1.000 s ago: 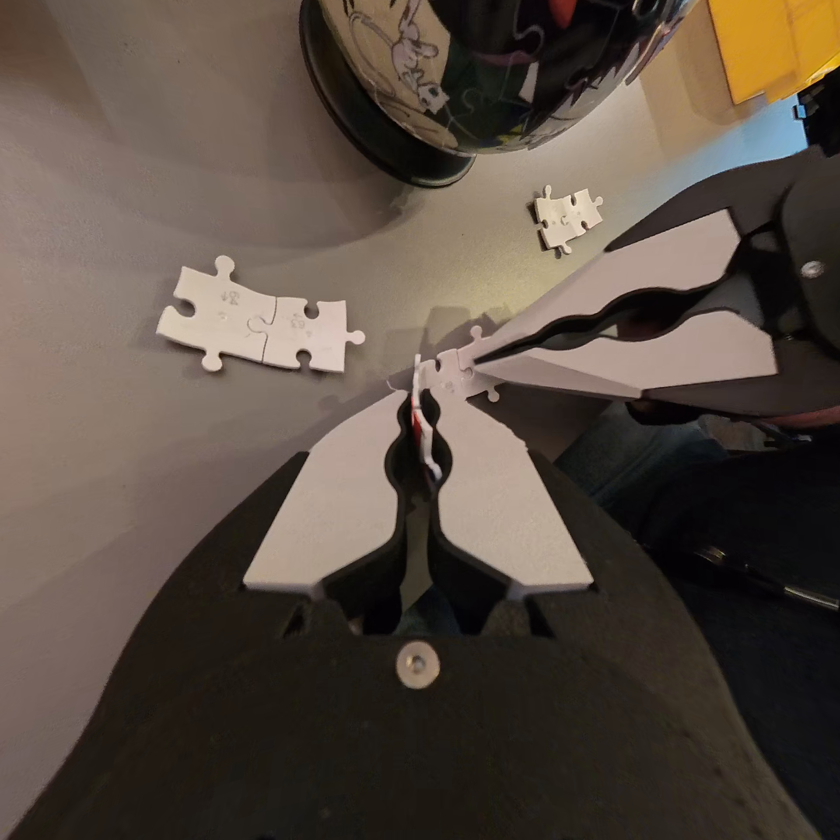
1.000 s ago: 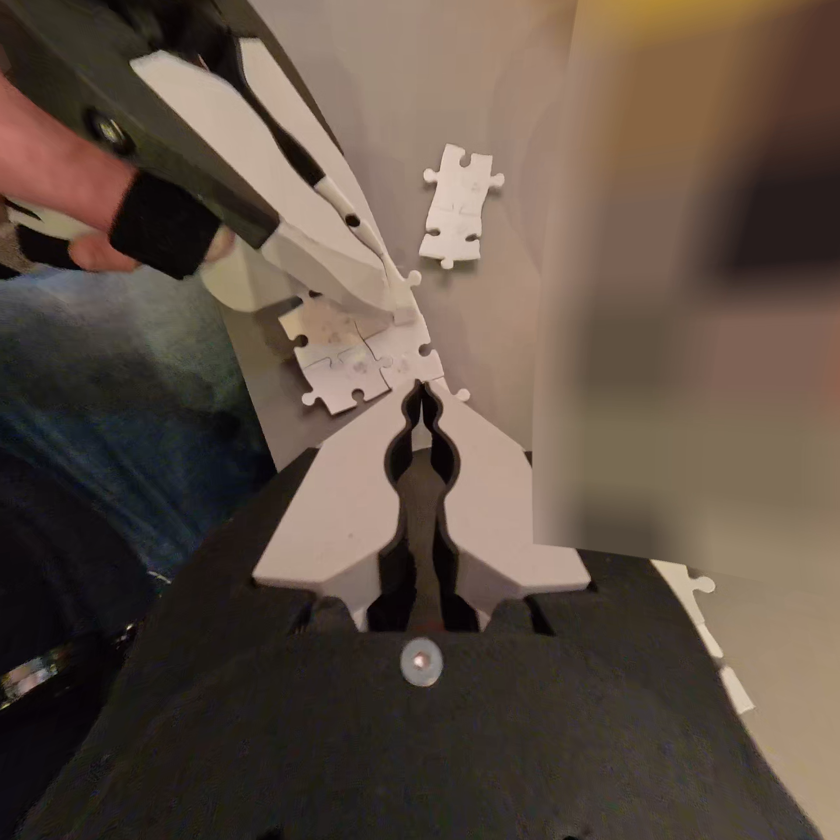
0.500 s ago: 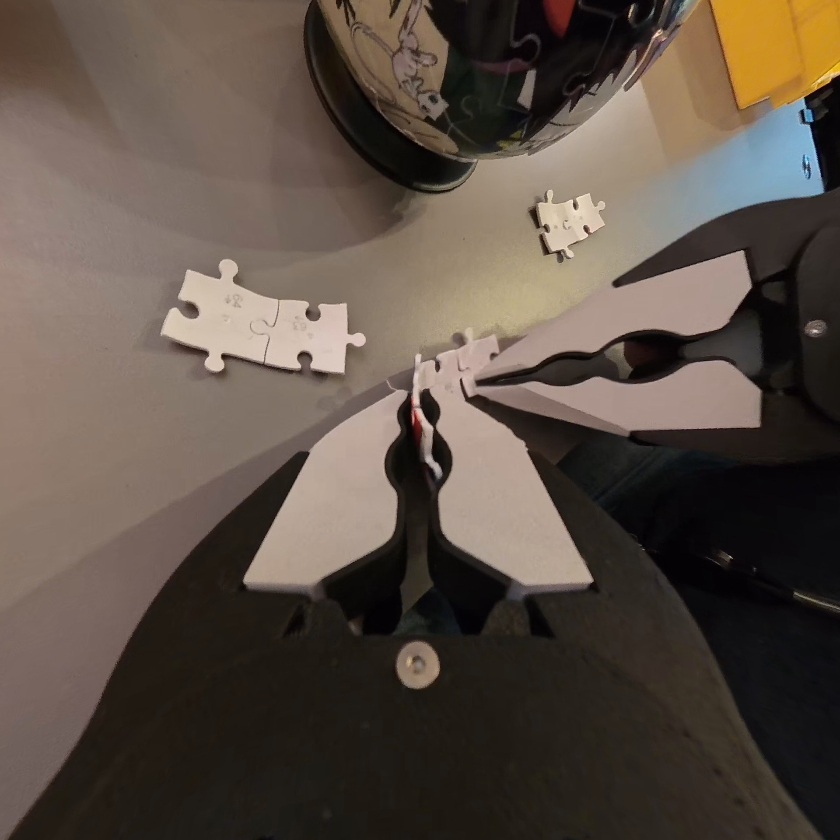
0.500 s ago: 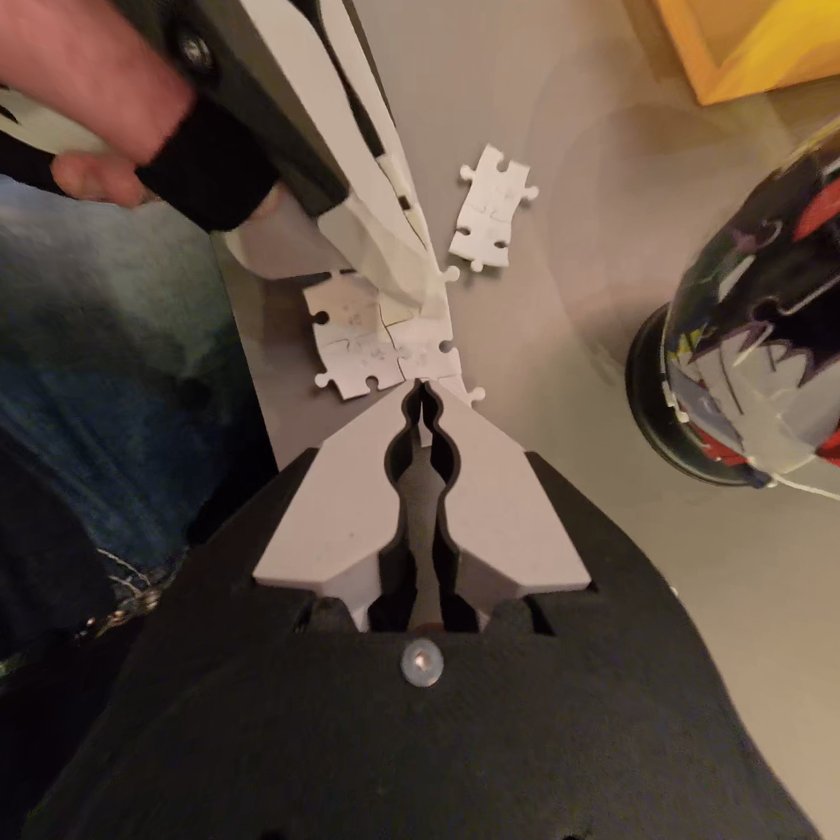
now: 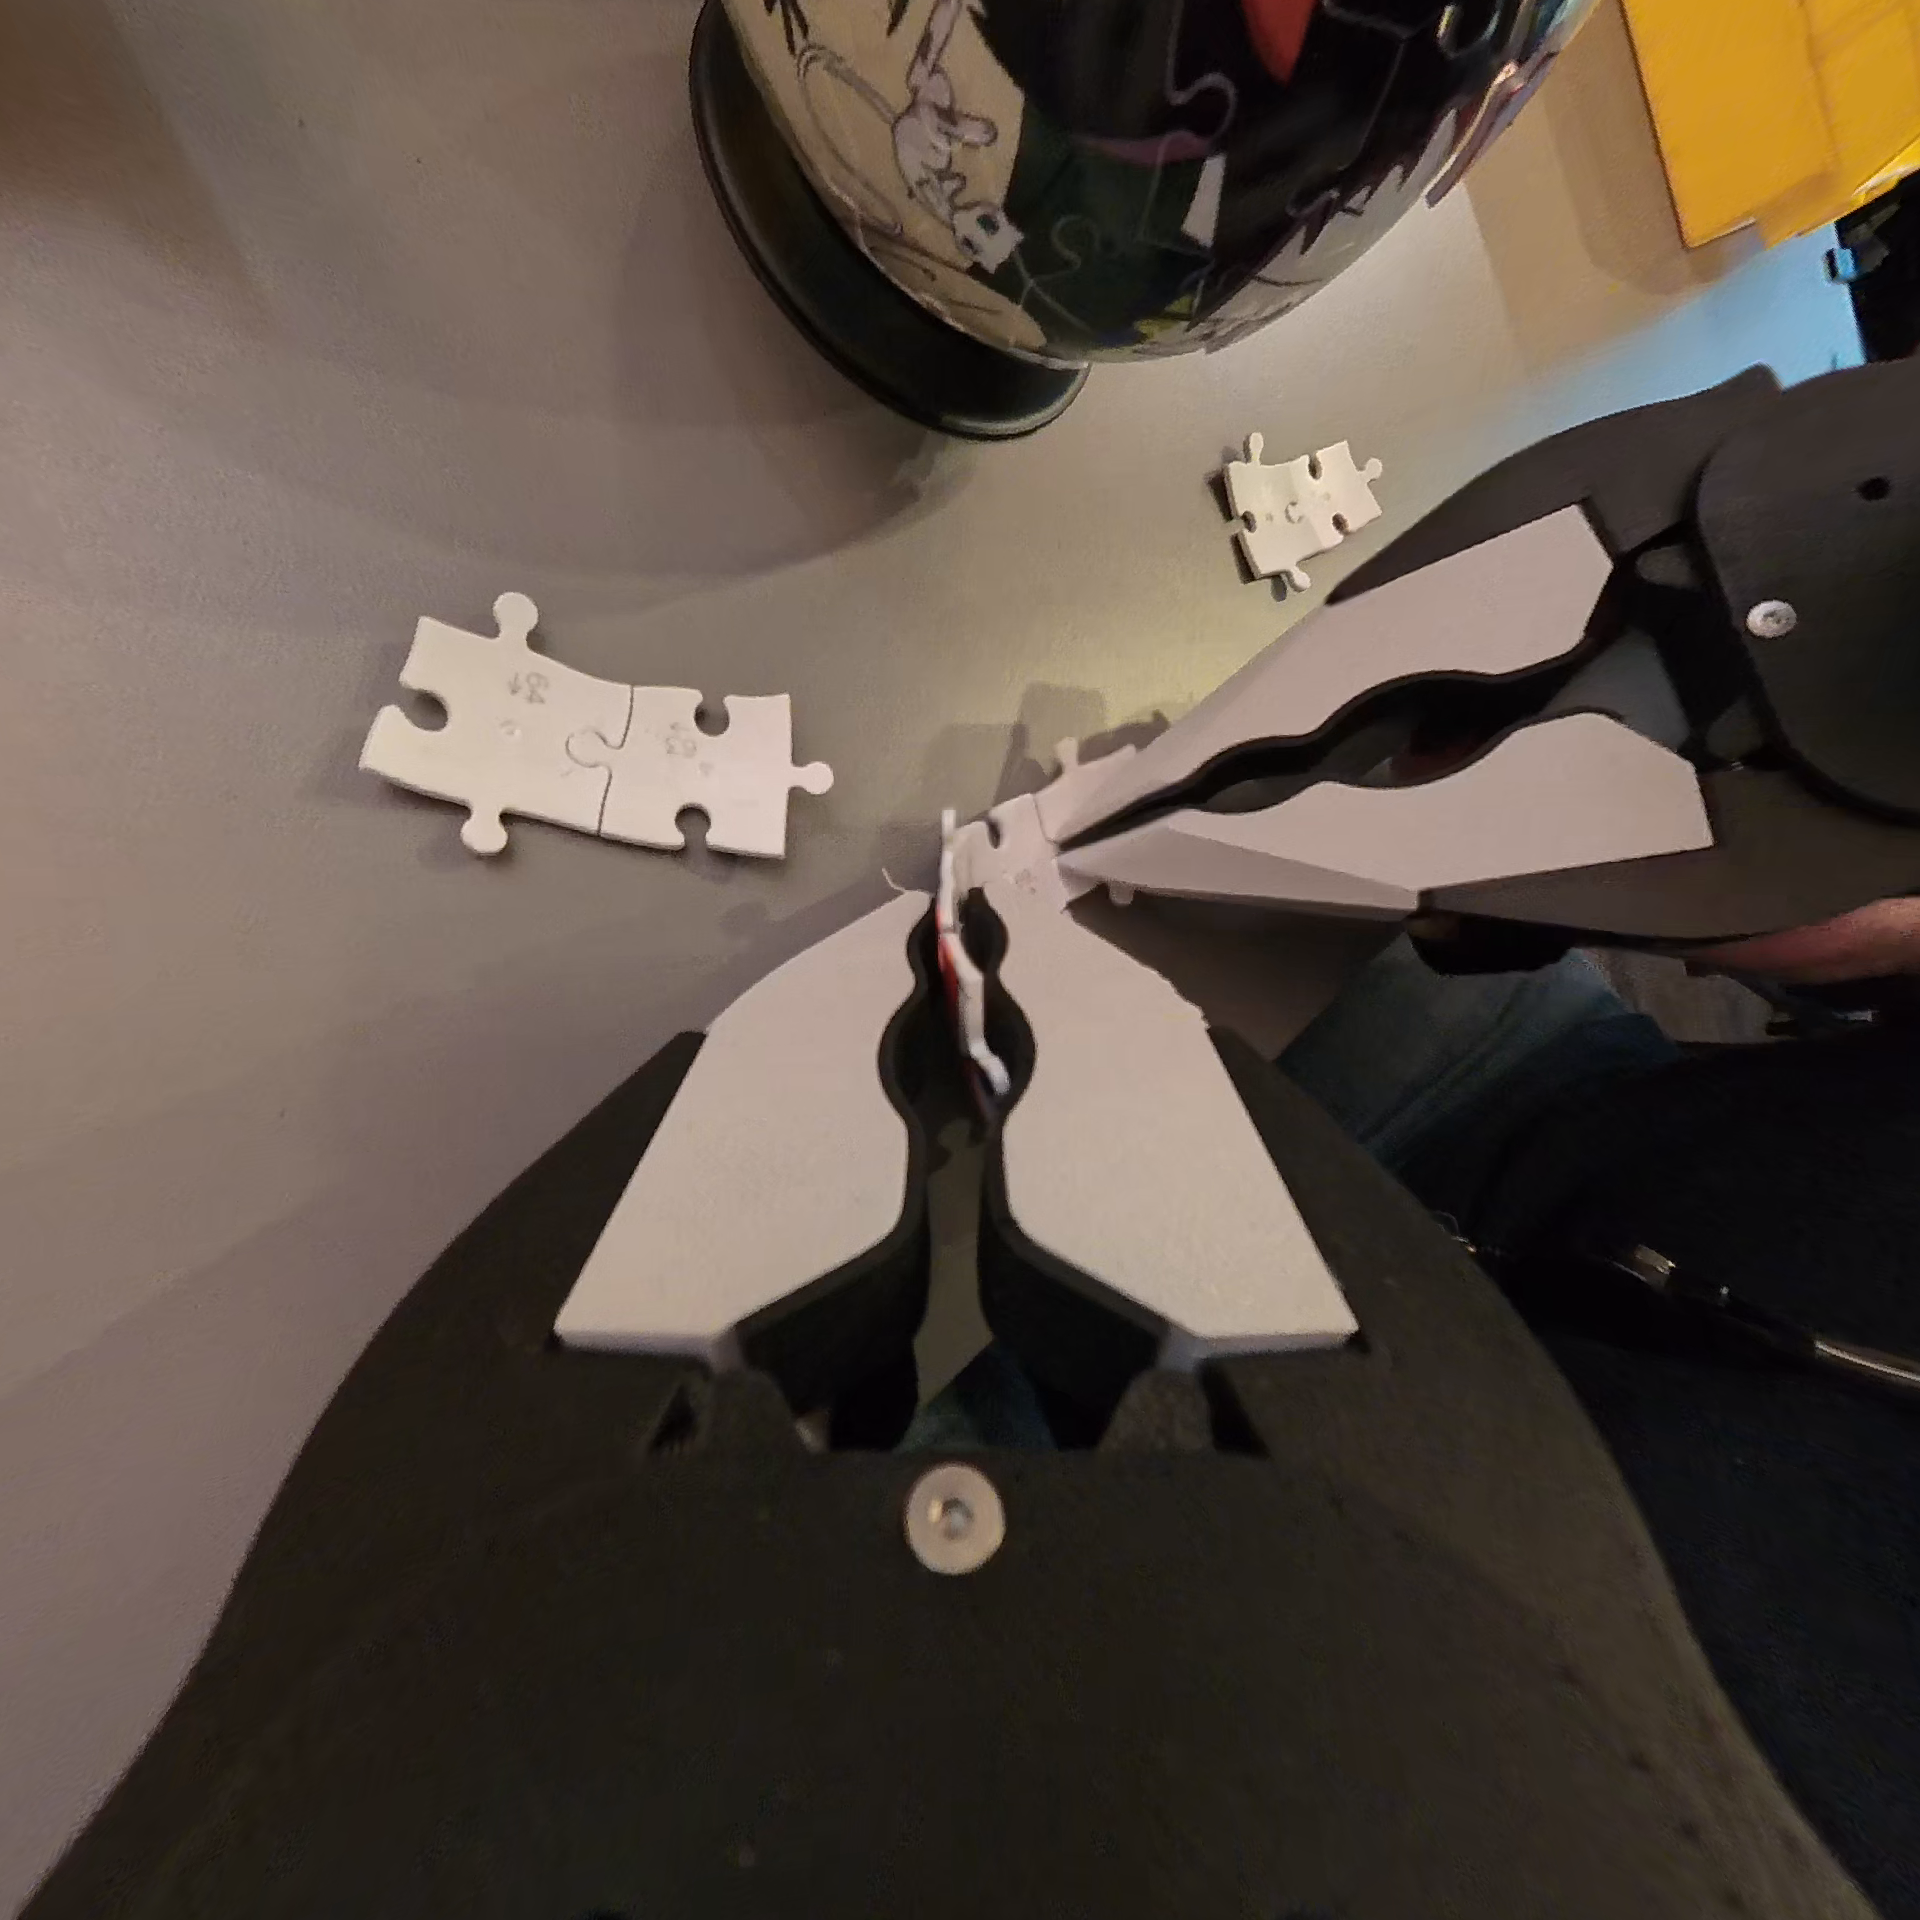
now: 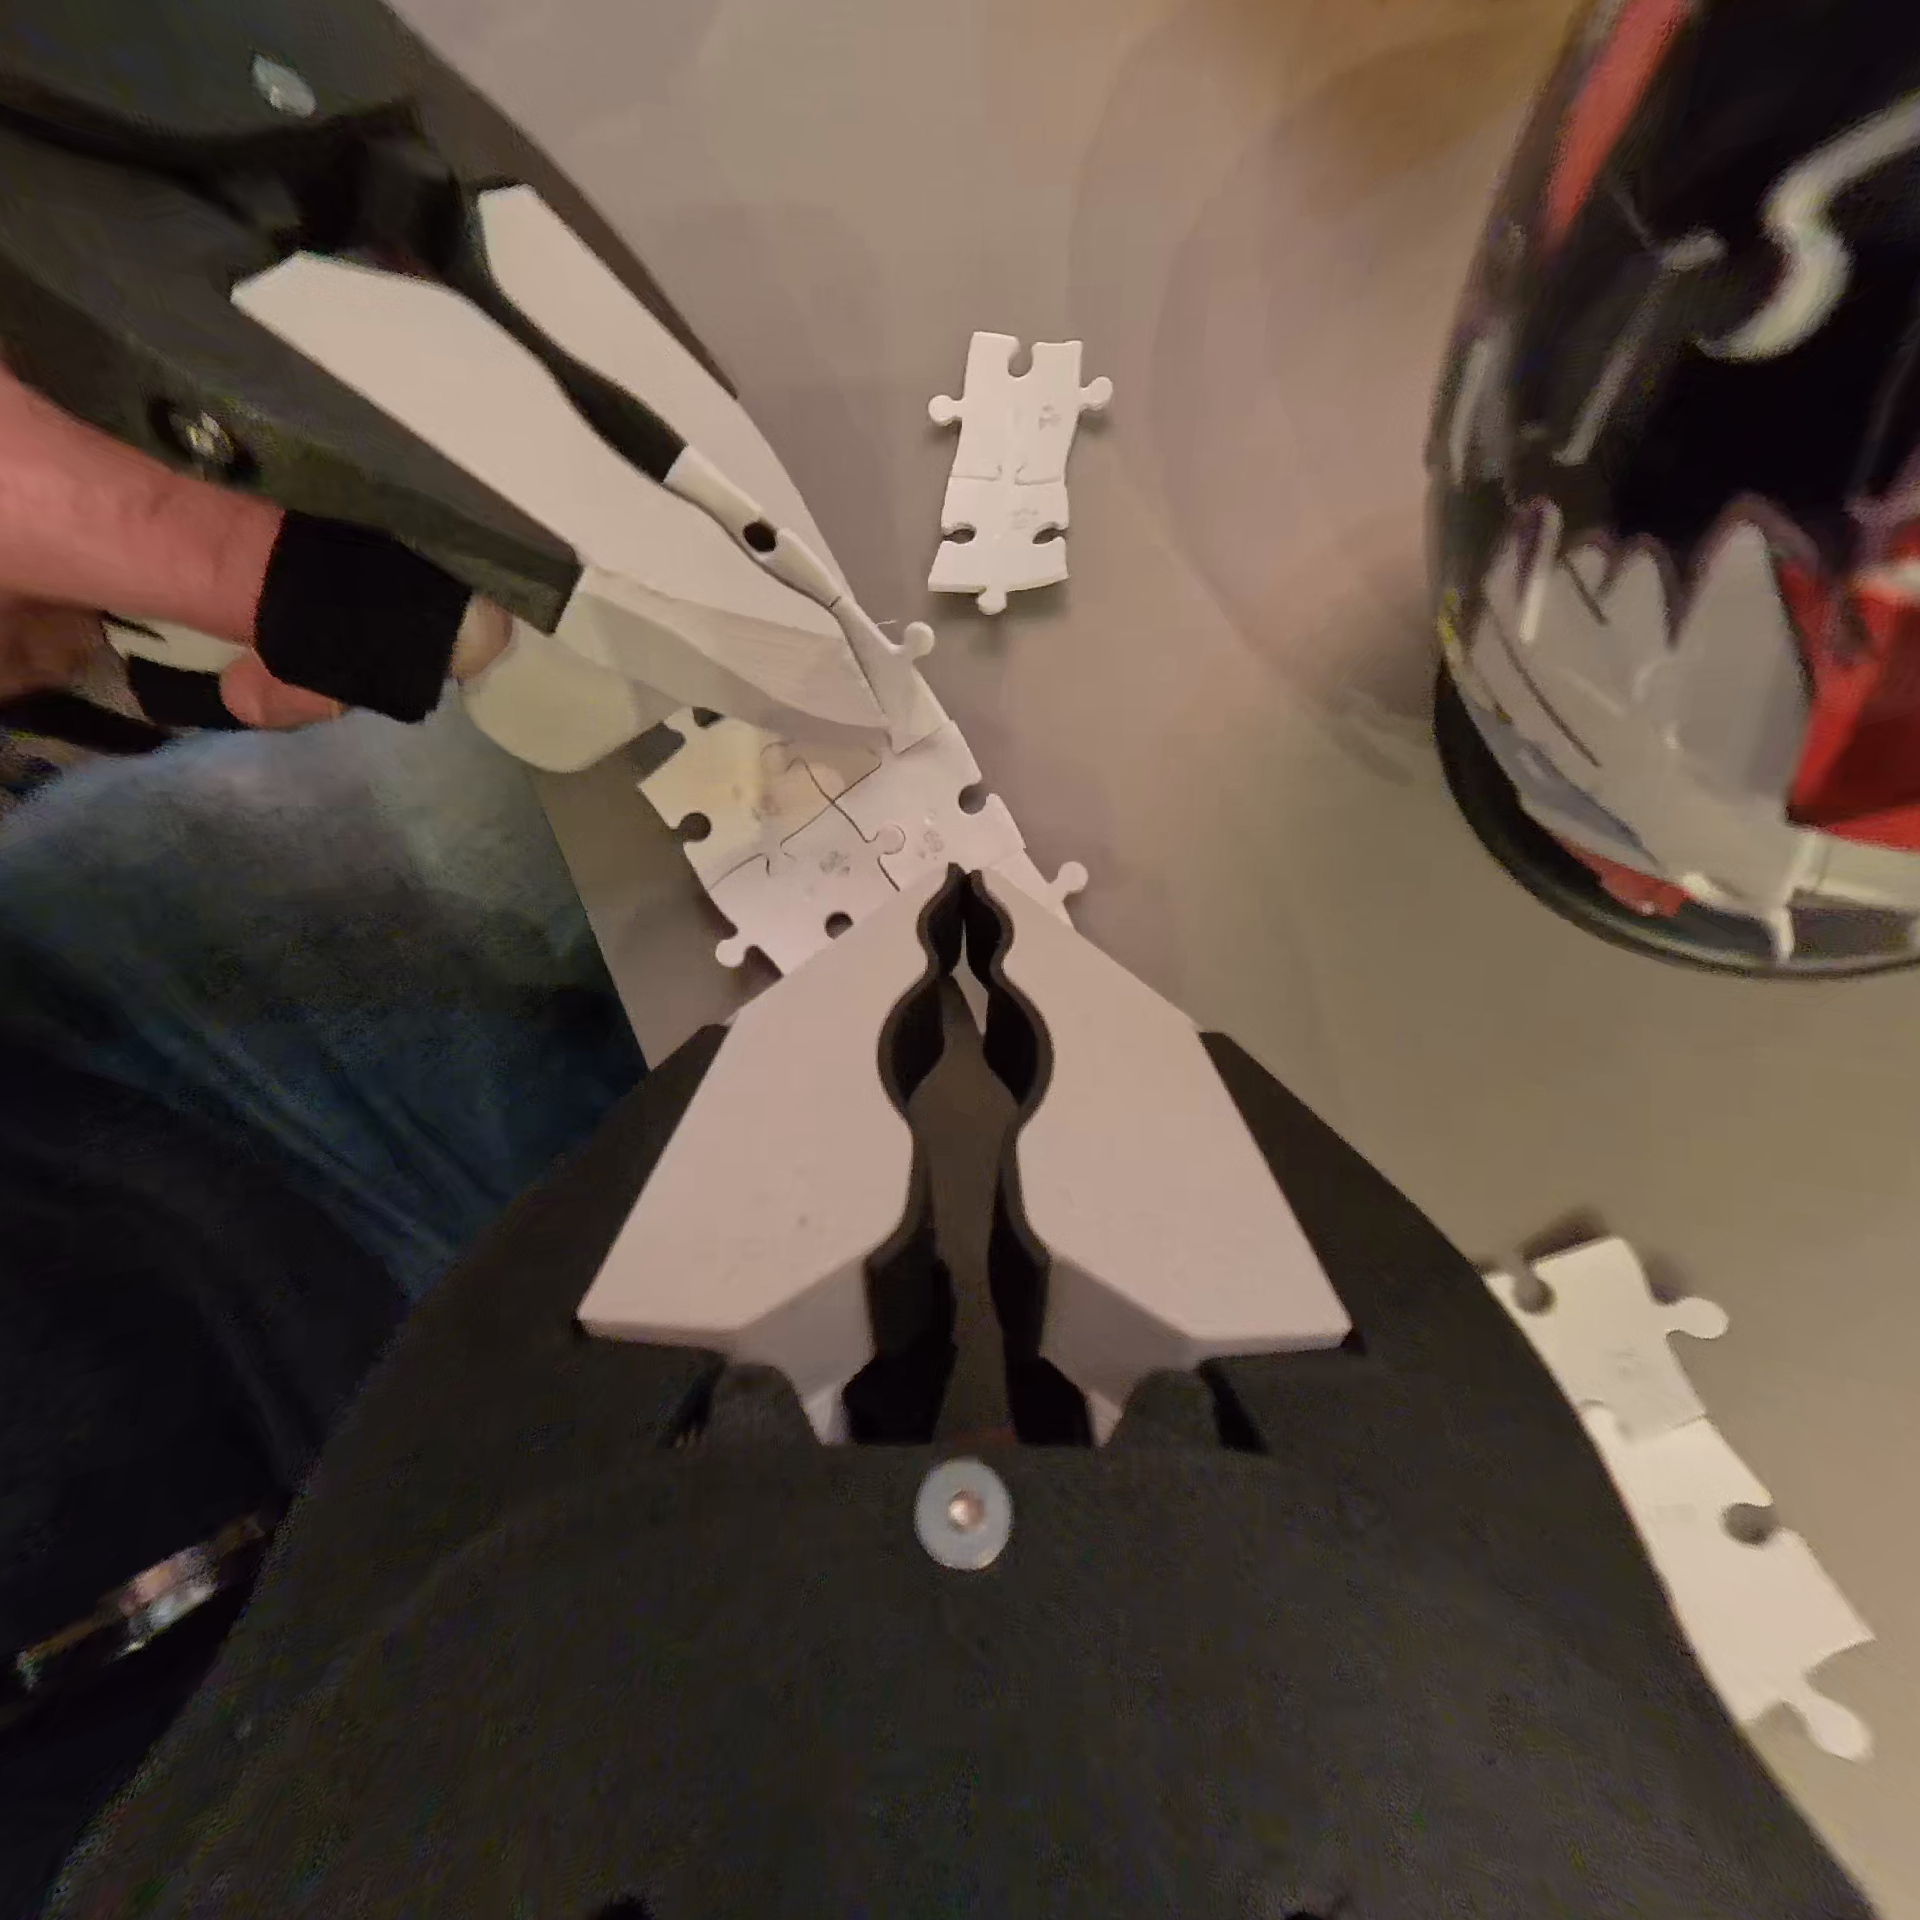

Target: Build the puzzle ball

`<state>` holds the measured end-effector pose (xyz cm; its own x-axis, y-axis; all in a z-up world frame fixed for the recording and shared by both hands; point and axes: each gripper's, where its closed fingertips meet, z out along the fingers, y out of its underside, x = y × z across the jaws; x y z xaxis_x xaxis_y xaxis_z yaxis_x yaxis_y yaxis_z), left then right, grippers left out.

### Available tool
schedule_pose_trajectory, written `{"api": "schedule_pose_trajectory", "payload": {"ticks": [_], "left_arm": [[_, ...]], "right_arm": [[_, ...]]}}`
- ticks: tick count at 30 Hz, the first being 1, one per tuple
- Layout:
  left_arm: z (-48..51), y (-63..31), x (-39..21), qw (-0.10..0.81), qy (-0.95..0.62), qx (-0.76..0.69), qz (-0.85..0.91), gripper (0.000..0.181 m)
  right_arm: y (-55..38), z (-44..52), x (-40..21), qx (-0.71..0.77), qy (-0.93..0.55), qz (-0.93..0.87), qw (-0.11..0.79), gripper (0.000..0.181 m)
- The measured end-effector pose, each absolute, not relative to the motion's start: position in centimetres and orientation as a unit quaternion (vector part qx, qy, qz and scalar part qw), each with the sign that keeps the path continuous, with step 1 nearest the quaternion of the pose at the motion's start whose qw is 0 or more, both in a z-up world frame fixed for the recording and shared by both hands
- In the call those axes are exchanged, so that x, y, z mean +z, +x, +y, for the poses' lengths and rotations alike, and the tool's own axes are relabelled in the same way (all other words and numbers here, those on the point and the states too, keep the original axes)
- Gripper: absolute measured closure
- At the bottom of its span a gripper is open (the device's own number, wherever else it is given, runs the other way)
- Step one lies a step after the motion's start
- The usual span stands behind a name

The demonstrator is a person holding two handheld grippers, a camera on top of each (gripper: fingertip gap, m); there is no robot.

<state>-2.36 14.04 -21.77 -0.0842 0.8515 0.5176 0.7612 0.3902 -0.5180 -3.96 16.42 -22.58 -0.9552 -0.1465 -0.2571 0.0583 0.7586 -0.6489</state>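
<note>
Both claws pinch one joined cluster of white puzzle pieces (image 6: 831, 821) at the grey worktop (image 5: 260, 1039) edge, the left claw (image 5: 951, 899) and the right claw (image 6: 961, 883) meeting tip to tip, with the puzzle ball (image 5: 1091, 156) standing beyond.

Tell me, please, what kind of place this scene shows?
Probably an indoor hobby or work table: a plain grey tabletop, a part-built puzzle ball on a black stand, loose white joined pieces, and a yellow box.
</note>
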Motion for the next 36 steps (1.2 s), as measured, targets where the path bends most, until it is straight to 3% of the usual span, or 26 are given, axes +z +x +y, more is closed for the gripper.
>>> {"api": "schedule_pose_trajectory", "payload": {"ticks": [6,13,17,26,36], "left_arm": [[13.9,-2.4,-21.8,0.397,-0.545,0.059,-0.736,0.177],[14.0,-2.5,-21.6,0.397,-0.546,0.064,-0.735,0.178],[14.0,-2.6,-21.5,0.394,-0.549,0.069,-0.734,0.178],[14.1,-2.6,-21.4,0.388,-0.554,0.076,-0.733,0.178],[13.9,-2.5,-21.8,0.405,-0.531,0.058,-0.742,0.178]], "right_arm": [[-4.2,16.3,-22.3,-0.347,0.029,0.916,0.198,0.181],[-4.4,16.4,-22.6,-0.338,-0.093,0.934,0.074,0.181],[-4.4,16.4,-22.7,-0.316,-0.104,0.941,0.063,0.181],[-4.1,16.4,-22.7,-0.306,-0.241,0.918,-0.069,0.181],[-3.8,16.7,-22.6,-0.316,-0.334,0.880,-0.123,0.181]]}}
